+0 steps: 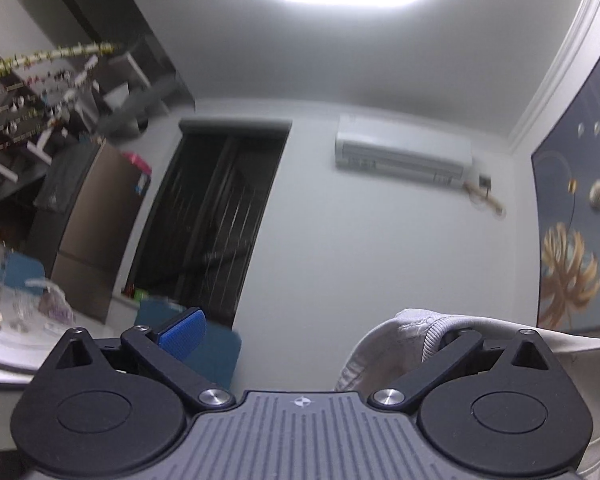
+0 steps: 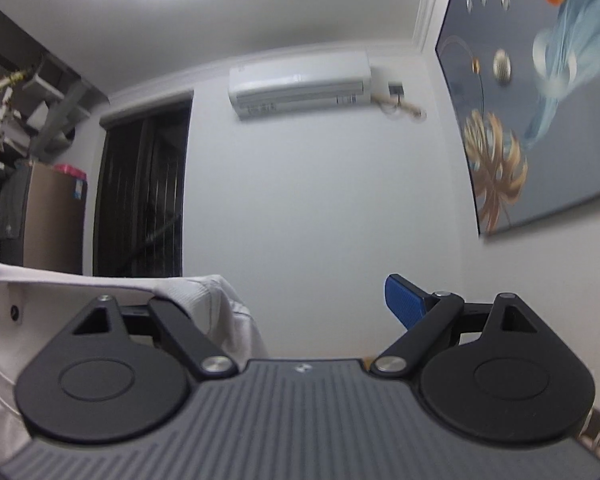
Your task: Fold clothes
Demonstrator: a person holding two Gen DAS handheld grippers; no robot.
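Both cameras tilt up at the far wall and ceiling. My left gripper is open: its blue left pad is bare, and a white garment with a ribbed edge is draped over the right finger, hiding it. My right gripper is open too: the blue right pad is bare, and the same white garment hangs over its left finger and stretches off to the left. The cloth spans between the two grippers, held up in the air.
A dark doorway, a wall air conditioner and a framed picture face me. A brown fridge, shelves and a round table with glassware stand to the left. A blue chair stands below the doorway.
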